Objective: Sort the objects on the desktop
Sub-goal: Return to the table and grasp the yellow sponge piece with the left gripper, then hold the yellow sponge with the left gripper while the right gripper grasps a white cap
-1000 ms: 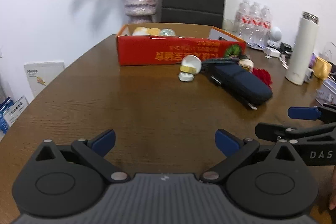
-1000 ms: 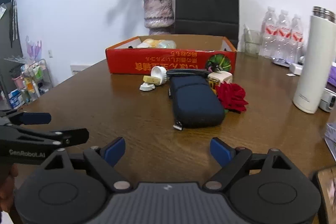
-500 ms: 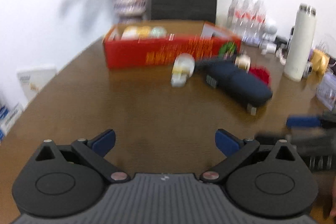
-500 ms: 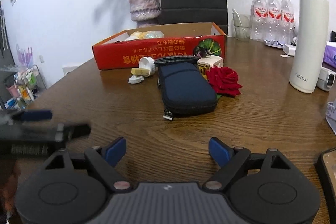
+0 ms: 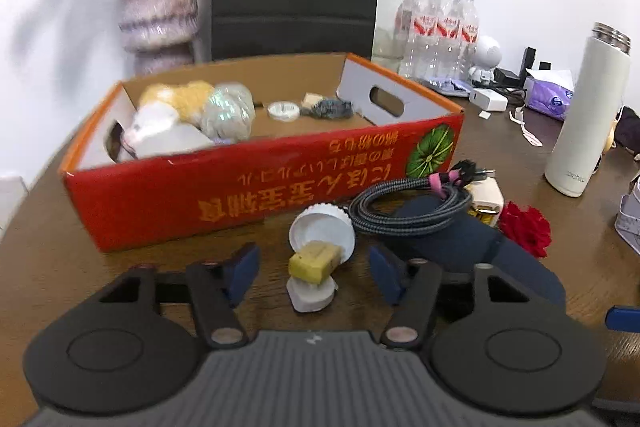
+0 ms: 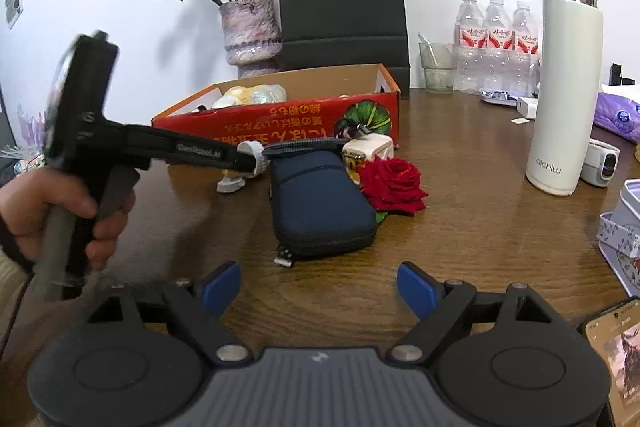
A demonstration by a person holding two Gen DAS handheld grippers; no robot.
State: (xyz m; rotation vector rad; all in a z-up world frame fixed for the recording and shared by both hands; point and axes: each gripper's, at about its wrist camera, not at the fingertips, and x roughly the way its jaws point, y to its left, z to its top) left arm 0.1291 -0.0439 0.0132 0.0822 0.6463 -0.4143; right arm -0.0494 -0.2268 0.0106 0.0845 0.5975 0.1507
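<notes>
My left gripper (image 5: 314, 273) is open, its blue pads on either side of a white cap with a yellow block (image 5: 316, 261) and a small white piece (image 5: 311, 294) on the table. It also shows in the right wrist view (image 6: 244, 161), reaching over these. A red cardboard box (image 5: 248, 187) holding several items stands just behind. A coiled cable (image 5: 408, 205) lies on a navy pouch (image 6: 320, 203), beside a white charger (image 5: 486, 201) and a red rose (image 6: 394, 185). My right gripper (image 6: 320, 287) is open and empty, low over the table in front of the pouch.
A white thermos (image 6: 566, 87) stands at the right, water bottles (image 6: 496, 47) and a tissue pack (image 6: 620, 113) behind it. A vase of dried roses (image 6: 250, 31) and a black paper bag (image 6: 342, 7) stand behind the box. A phone (image 6: 616, 351) and a tin (image 6: 624, 227) lie at the right edge.
My left gripper has moved far forward across the table to the white cap and yellow block by the box. My right gripper has moved forward a little toward the pouch. Both stay open.
</notes>
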